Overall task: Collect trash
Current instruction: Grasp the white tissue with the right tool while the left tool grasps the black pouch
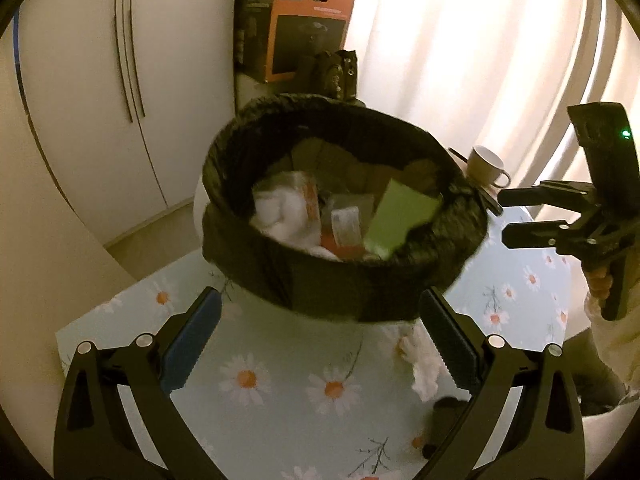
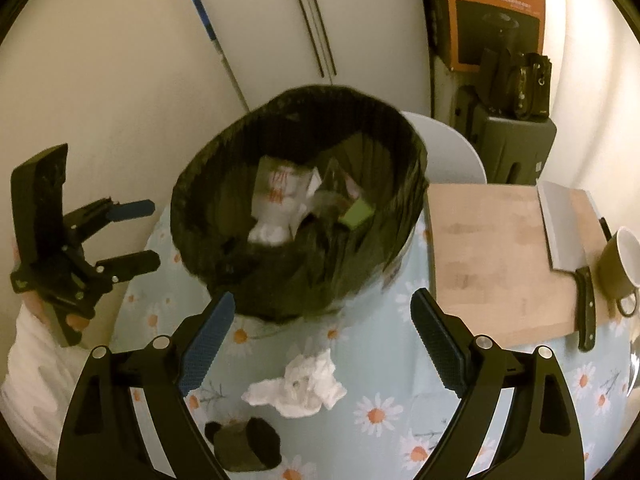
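Right wrist view: a round bin lined with a black plastic bag (image 2: 296,200) stands on the daisy-print tablecloth (image 2: 380,412). Just in front of it lies a crumpled white tissue (image 2: 298,386). Both the right gripper (image 2: 320,344) and left gripper (image 1: 320,340) hang spread wide, empty.

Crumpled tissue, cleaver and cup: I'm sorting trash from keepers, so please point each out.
crumpled tissue (image 2: 298,384), right wrist view, its white middle.
cleaver (image 2: 562,228), right wrist view, flat of the blade.
cup (image 2: 614,270), right wrist view, outer wall.
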Demonstrator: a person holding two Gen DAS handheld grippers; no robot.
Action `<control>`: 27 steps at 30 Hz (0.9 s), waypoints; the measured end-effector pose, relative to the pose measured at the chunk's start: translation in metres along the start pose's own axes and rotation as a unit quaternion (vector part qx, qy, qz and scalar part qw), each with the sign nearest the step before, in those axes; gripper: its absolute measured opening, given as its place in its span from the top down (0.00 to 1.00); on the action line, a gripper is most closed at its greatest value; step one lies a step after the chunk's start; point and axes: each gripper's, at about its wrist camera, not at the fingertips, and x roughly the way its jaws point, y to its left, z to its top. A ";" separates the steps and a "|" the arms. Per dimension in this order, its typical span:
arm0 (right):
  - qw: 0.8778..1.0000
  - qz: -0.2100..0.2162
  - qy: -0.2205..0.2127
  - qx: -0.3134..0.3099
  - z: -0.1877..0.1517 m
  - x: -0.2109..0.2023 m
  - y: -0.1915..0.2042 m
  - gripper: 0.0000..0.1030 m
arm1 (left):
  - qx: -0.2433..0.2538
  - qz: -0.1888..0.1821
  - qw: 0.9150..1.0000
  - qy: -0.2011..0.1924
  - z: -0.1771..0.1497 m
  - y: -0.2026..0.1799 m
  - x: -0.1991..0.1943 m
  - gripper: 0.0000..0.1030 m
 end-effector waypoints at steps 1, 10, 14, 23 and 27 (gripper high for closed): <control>1.000 0.001 0.003 0.002 -0.005 0.002 0.000 0.17 | 0.003 -0.001 1.000 0.003 -0.003 -0.001 0.001 0.06; 0.999 0.005 0.042 0.025 -0.045 0.028 -0.003 0.17 | -0.008 0.006 1.000 0.030 -0.040 -0.007 0.005 0.06; 0.997 -0.014 0.069 0.015 -0.062 0.045 0.000 0.17 | -0.017 0.007 0.999 0.038 -0.056 -0.008 0.003 0.06; 0.993 -0.007 0.114 -0.004 -0.089 0.081 0.012 0.17 | -0.043 0.022 0.997 0.054 -0.090 -0.007 -0.001 0.06; 0.991 -0.013 0.134 -0.017 -0.097 0.098 0.017 0.17 | -0.056 0.024 0.996 0.062 -0.103 -0.006 -0.001 0.06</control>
